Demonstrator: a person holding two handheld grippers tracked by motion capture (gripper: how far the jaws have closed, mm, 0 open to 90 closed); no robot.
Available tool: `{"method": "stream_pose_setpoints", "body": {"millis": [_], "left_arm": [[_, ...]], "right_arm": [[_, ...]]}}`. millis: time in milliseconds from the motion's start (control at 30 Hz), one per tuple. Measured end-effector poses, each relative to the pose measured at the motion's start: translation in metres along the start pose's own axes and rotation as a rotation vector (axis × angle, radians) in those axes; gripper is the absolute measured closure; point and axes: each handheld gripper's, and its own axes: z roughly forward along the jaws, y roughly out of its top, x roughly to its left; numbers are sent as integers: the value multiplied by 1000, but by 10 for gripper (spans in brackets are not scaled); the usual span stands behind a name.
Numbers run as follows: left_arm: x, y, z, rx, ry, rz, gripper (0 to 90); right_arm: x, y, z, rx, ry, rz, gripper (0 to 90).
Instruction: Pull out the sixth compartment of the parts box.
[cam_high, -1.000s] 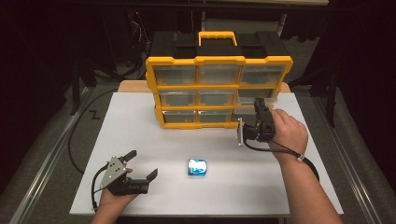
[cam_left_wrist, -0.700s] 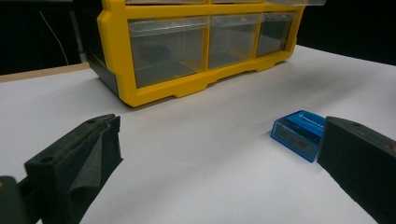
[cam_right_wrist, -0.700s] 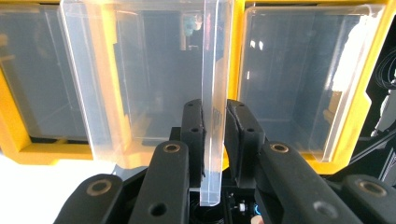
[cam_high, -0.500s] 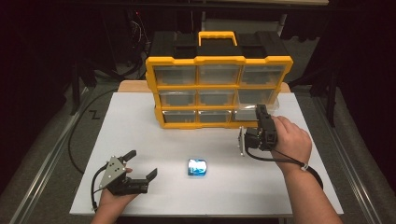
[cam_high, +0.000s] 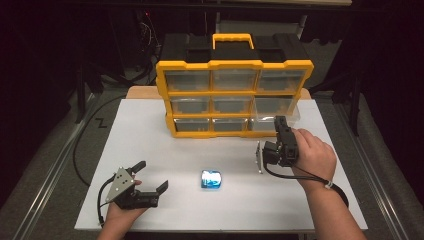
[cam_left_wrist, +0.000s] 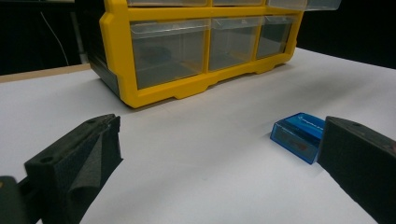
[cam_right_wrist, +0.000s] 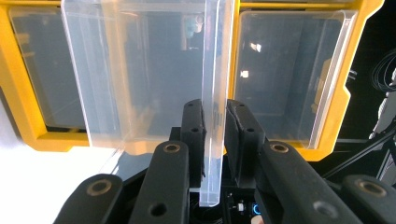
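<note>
A flat, matte white tabletop (cam_high: 150, 130) is carrying everything. Toward its far edge a boxy organizer (cam_high: 234, 97) of glossy yellow plastic with a black back and a looped yellow handle is standing upright, its front divided into rows of clear, smooth-walled drawers. One clear drawer (cam_high: 276, 111) at the right end of the middle row is sticking partway out of the frame. The right gripper (cam_high: 278, 131) is gripping that drawer: in the right gripper view its black, foam-padded fingers (cam_right_wrist: 194, 123) are pressing together on the thin transparent front wall (cam_right_wrist: 215, 93), which is rising straight between them. The left gripper (cam_high: 152, 182), topped by a grey three-cornered plate, is resting low near the front left, its blocky fingers (cam_left_wrist: 79, 158) standing wide apart around nothing. A small, translucent blue case (cam_high: 211, 179) with rounded corners is lying flat between the two grippers, well apart from both.
</note>
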Motion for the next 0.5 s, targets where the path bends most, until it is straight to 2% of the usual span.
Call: {"method": "stream_pose_setpoints", "body": {"millis": [67, 200, 500], "left_arm": [[0, 0, 0, 0, 1, -1, 3], [-1, 0, 0, 2, -1, 4, 3], [-1, 0, 0, 3, -5, 7, 3]], "right_arm": [[1, 0, -1, 5, 7, 14, 805], [1, -1, -5, 0, 2, 0, 805], [6, -1, -7, -1, -12, 5, 802]]}}
